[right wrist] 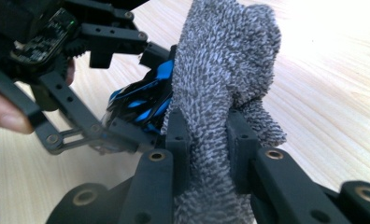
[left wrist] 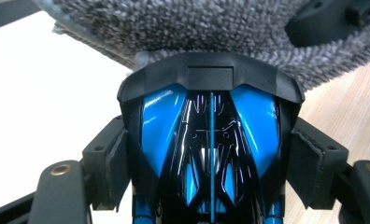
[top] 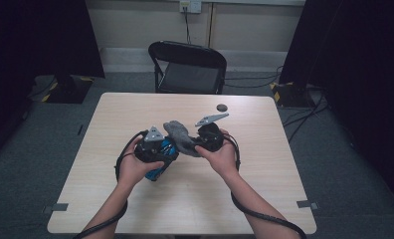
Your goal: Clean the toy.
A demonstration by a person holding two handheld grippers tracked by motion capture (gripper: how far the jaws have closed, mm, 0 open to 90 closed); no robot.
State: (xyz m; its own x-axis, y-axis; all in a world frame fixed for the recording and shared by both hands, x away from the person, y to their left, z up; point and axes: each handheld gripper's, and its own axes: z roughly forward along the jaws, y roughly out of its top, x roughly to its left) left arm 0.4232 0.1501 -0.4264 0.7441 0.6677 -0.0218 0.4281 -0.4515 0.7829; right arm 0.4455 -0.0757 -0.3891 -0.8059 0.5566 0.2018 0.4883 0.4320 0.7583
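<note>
grey fuzzy cloth (right wrist: 220,116) pinched between jaws of right gripper (right wrist: 206,135), bunched, rising above pads. left gripper (left wrist: 211,144) clamped on both sides of glossy blue-and-black toy car (left wrist: 209,140), car's front edge touching cloth (left wrist: 197,28). high view: both hands over middle of desk (top: 135,209), left gripper (top: 152,147) and right gripper (top: 207,139) close together, cloth (top: 180,137) between them, car (top: 161,152) under left hand. small dark round disc (top: 222,107) lies apart on desk's far side. black chair (top: 187,67) behind desk.

a fuzzy grey cloth (right wrist: 220,70), a glossy blue and black plastic toy (left wrist: 211,140), matt black tongs (right wrist: 204,135), pale smooth wood-grain worktop (top: 185,199).
</note>
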